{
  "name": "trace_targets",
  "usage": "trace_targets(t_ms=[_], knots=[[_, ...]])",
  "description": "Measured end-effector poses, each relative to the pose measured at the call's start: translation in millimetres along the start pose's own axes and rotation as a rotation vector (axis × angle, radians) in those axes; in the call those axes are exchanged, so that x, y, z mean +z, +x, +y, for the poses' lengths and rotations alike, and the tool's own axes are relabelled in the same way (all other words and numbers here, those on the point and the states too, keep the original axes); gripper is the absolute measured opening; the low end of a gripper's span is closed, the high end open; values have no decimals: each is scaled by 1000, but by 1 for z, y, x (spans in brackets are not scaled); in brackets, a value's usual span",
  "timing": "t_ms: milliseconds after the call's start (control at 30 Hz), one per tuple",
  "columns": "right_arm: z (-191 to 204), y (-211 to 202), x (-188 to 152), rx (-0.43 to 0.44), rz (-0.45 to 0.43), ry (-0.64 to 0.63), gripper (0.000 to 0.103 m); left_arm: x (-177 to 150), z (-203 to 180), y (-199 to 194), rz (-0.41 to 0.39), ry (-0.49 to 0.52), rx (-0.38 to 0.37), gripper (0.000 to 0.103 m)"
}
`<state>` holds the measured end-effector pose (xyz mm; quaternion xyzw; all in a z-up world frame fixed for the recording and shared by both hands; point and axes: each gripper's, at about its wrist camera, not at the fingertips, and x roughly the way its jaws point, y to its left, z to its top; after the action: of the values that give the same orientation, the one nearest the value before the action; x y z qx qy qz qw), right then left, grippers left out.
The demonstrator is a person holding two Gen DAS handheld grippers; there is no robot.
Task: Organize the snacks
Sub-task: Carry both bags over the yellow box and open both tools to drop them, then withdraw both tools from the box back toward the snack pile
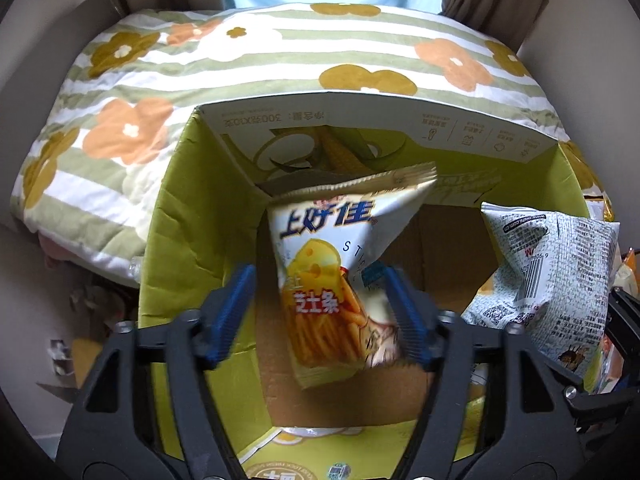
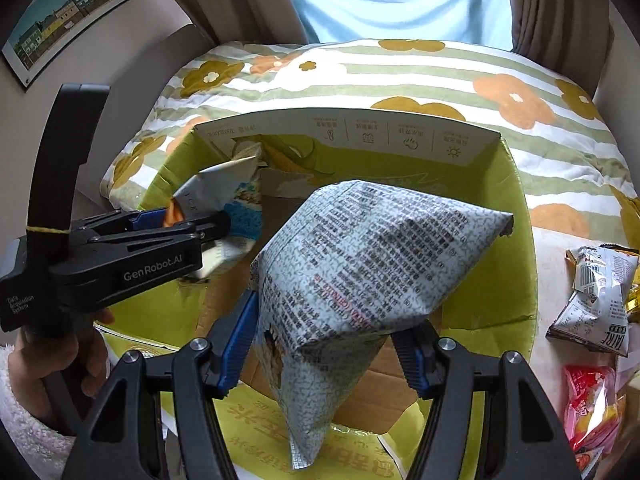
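A green cardboard box [image 1: 192, 216] stands open on the bed; it also shows in the right wrist view [image 2: 516, 264]. My left gripper [image 1: 320, 312] is open over the box, and a white cheese-stick snack bag [image 1: 332, 276] hangs between its blue pads, blurred; whether a pad touches it I cannot tell. My right gripper [image 2: 332, 344] also has its jaws spread wide, with a grey printed snack bag [image 2: 360, 272] wedged between them over the box. That bag shows at the right in the left wrist view [image 1: 548, 276]. The left gripper [image 2: 180, 220] shows side-on in the right wrist view.
A flowered, green-striped quilt [image 1: 248, 68] covers the bed behind the box. Several loose snack packs lie to the right of the box: a grey-white one [image 2: 596, 300] and a red one [image 2: 592, 404]. A framed picture [image 2: 68, 12] hangs on the left wall.
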<state>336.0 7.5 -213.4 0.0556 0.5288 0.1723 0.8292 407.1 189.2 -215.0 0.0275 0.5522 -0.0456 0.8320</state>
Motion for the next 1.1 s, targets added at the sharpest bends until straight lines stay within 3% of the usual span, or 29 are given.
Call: trace_targets(t_ms=[33, 367, 500, 567, 600, 633, 733, 900, 1100], knots=[[-1, 1, 0, -2, 5, -8, 60, 1, 0, -1, -6, -3, 14, 102], [-7, 8, -8, -27, 62, -87, 60, -6, 10, -23, -39, -23, 58, 103], [-5, 8, -7, 18, 68, -92, 62, -11, 13, -30, -48, -39, 58, 103], [-5, 9, -8, 41, 60, -64, 76, -16, 14, -33, -50, -42, 55, 103], [-5, 8, -9, 26, 42, -49, 95, -19, 14, -35, -51, -42, 52, 103], [-4, 6, -10, 21, 25, -41, 103, -21, 15, -37, -53, -44, 52, 103], [-1, -2, -14, -6, -14, -57, 103, -28, 16, -43, -60, -56, 50, 103], [-4, -5, -18, -78, 9, -46, 103, -35, 20, -55, -78, -67, 52, 103], [-6, -23, -22, -50, 7, 24, 103, -45, 24, -79, -118, -61, 60, 103]])
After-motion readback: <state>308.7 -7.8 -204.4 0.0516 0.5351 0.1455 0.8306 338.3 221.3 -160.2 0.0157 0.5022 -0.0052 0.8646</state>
